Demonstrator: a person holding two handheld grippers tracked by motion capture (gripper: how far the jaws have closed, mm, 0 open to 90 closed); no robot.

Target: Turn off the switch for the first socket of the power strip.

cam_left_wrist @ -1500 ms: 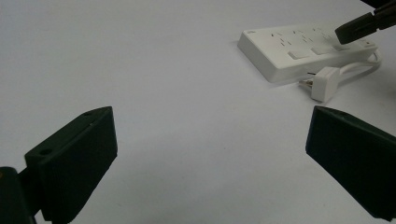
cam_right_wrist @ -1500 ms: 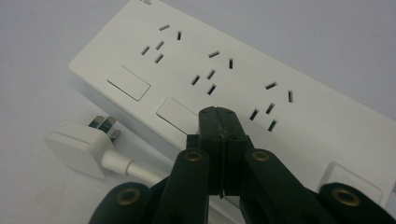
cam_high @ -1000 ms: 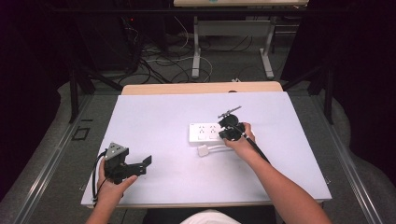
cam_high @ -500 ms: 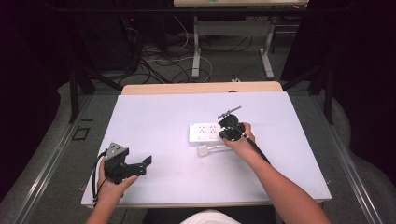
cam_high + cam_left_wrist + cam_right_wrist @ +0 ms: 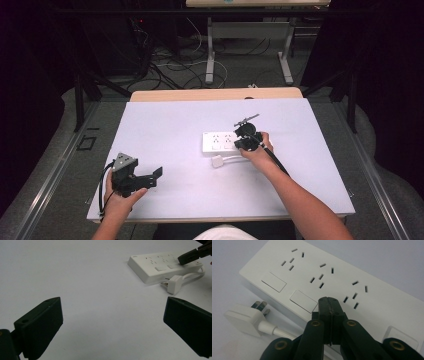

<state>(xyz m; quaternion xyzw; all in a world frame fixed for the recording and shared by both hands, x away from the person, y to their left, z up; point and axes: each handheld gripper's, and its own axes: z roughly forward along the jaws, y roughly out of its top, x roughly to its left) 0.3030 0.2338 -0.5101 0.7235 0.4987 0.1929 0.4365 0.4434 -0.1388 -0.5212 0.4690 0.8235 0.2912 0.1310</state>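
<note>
White plastic rectangular power strip (image 5: 218,141): one, lay mid-table on the smooth white tabletop (image 5: 175,125), three socket groups, flat rocker switches. White flat-pin plug (image 5: 217,162): one, on short white cord, lay just beside it. Right gripper (image 5: 329,305): jaws pressed together, empty, tips over the strip. Left gripper (image 5: 112,322): jaws spread wide, empty, well apart.

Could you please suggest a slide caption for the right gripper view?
Closed right gripper poised over a white power strip, its unplugged plug lying beside it.
</note>
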